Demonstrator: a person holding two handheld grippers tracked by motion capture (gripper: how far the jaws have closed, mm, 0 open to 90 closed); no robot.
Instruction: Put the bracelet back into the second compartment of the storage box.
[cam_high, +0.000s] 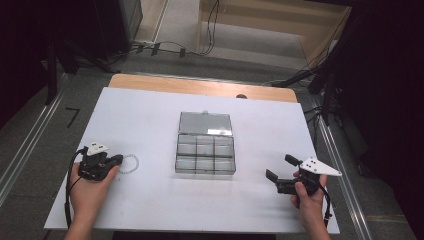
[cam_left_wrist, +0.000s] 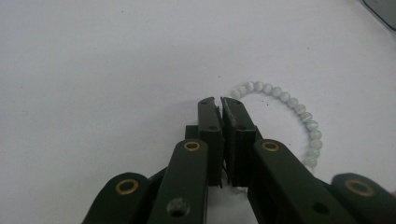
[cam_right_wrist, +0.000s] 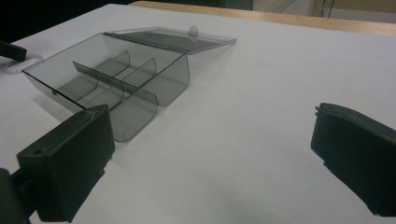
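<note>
Black tongs of the left gripper (cam_left_wrist: 220, 103) sit closest to the lens in the left gripper view, jaws pressed nearly together w/ their tips at the near end of the bead bracelet (cam_left_wrist: 286, 116). Looks like they pinch the strand right at the tip, but the contact spot is hidden behind the jaws, so can't confirm a bead or the cord is really caught. Bracelet lies flat on the white surface (cam_high: 150, 200), curving away to the right of the tongs; in the high view it's the pale ring (cam_high: 129, 163) just beside the left gripper (cam_high: 116, 160), well apart from the organizer box (cam_high: 205, 150).

Box is clear plastic, lid open and laid back, compartments look empty. Right gripper (cam_high: 281, 167) is held near the surface on the other side of the box, tongs wide open, nothing between them.

Risks, as I judge them:
- Grip is only at the tips, on round smooth beads → bracelet may slip out on lifting.
- If only one bead is nipped, the loop will swing and could snag the box wall or miss a compartment.
- Box is light, nobody steadies it; a bump from the dangling strand could shove it or tip the lid.
</note>
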